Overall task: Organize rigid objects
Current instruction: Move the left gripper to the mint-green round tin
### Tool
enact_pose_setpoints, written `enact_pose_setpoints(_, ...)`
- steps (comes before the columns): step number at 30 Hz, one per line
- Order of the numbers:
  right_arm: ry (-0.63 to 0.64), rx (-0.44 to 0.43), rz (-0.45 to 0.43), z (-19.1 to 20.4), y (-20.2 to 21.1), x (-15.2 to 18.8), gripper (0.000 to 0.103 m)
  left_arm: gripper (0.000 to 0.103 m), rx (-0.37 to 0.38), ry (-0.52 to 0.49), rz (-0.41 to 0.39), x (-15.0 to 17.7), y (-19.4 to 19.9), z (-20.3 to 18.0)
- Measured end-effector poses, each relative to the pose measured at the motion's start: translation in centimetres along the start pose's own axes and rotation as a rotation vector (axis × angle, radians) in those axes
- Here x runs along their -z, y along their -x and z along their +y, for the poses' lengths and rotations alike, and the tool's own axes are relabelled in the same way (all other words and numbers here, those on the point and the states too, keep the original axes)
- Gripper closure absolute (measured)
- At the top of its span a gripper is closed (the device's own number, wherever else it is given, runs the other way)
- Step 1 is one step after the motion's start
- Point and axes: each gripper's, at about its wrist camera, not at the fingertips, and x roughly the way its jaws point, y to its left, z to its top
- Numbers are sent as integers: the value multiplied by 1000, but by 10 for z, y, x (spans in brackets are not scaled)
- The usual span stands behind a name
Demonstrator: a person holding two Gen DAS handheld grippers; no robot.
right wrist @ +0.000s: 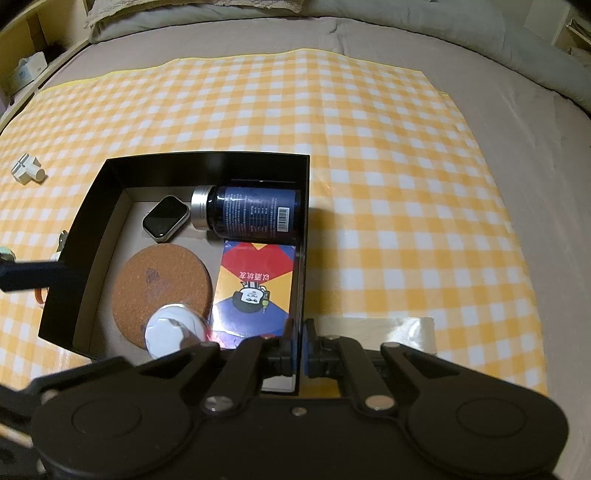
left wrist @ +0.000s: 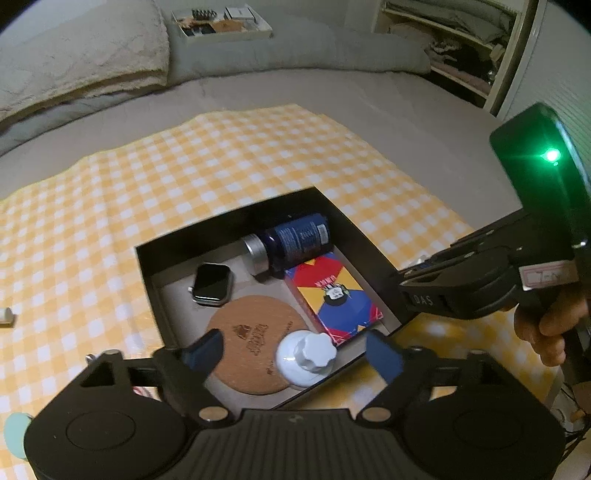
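A black open box [left wrist: 146, 266] [right wrist: 92, 206] lies on the yellow checked cloth. Inside lie a dark blue bottle [left wrist: 295, 236] [right wrist: 255, 218] on its side, a smartwatch body [left wrist: 212, 283] [right wrist: 164, 218], a cork coaster [left wrist: 245, 343] [right wrist: 159, 284], a colourful card box [left wrist: 332, 295] [right wrist: 255, 280] and a white knobbed jar [left wrist: 306, 356] [right wrist: 171, 334] on the coaster. My left gripper [left wrist: 293, 354] is open, its fingers either side of the white jar, just above it. My right gripper [right wrist: 298, 345] [left wrist: 410, 284] is shut on the box's right wall [right wrist: 301, 258].
A small white plug-like piece [right wrist: 27, 170] [left wrist: 5, 317] lies on the cloth left of the box. Small items [right wrist: 40, 295] sit against the box's left side. A strip of clear tape [right wrist: 391, 332] holds the cloth. Pillows and a tray [left wrist: 221, 22] lie beyond.
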Motion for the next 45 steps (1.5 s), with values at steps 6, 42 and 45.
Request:
enact_pose_setpoints(6,3,2,0,0,-1,0,99,4,-36,8,-41,5,19,10)
enact_pose_setpoints(42,16,7,13,2,-5,-2,98,34,-344,279,-50,85,95,211)
enact_pose_setpoints(45,16,6,13,2,-5,-2,97,46,-343,256,1,86,82,213)
